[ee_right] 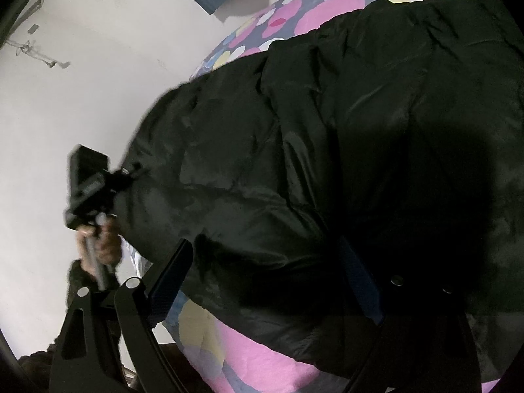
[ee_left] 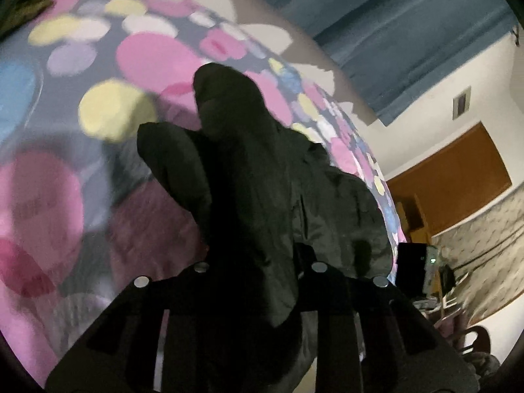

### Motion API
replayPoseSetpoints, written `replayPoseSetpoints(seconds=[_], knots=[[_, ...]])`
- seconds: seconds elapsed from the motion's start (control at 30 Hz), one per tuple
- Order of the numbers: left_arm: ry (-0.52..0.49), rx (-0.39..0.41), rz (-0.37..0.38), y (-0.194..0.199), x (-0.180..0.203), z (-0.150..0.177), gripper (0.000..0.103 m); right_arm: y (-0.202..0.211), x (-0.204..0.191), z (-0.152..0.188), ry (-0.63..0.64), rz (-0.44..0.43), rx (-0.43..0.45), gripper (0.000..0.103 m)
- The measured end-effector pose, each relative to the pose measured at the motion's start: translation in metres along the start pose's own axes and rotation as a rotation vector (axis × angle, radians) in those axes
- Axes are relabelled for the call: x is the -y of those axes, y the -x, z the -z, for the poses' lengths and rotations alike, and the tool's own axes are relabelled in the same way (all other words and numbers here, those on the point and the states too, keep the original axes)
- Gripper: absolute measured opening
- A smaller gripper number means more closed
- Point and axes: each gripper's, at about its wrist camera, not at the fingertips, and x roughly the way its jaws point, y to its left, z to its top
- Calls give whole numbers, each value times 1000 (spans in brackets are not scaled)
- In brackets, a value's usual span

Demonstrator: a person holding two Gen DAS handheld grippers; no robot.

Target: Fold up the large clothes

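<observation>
While left claw [ee_left: 252, 281] pinches jacket [ee_right: 327, 147] | bedspread [ee_left: 147, 55] margin bare

A bed cover [ee_left: 137, 55] with big pink, yellow and blue dots is spread out over the bed. Behind it hangs a blue curtain [ee_left: 402, 32] on a white wall [ee_right: 98, 91]. A brown wooden board [ee_left: 458, 177] sits low on that wall, above a patterned strip.

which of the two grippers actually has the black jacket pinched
The left gripper: black jacket fabric is bunched between its narrowed fingers. The right gripper stands wide open over the jacket.
</observation>
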Motion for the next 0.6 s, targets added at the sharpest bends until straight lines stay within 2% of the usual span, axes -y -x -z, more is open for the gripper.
replayPoseSetpoints(seconds=[0.3, 0.43, 0.6], knots=[[-188, -27, -90, 1, 98, -26, 22, -1, 1, 0, 33, -3, -6, 90], [-292, -46, -164, -13, 150, -29, 22, 4, 8, -1, 30, -53, -8, 89], [-378, -59, -221, -36, 205, -32, 22, 23, 18, -3, 15, -125, -27, 88]])
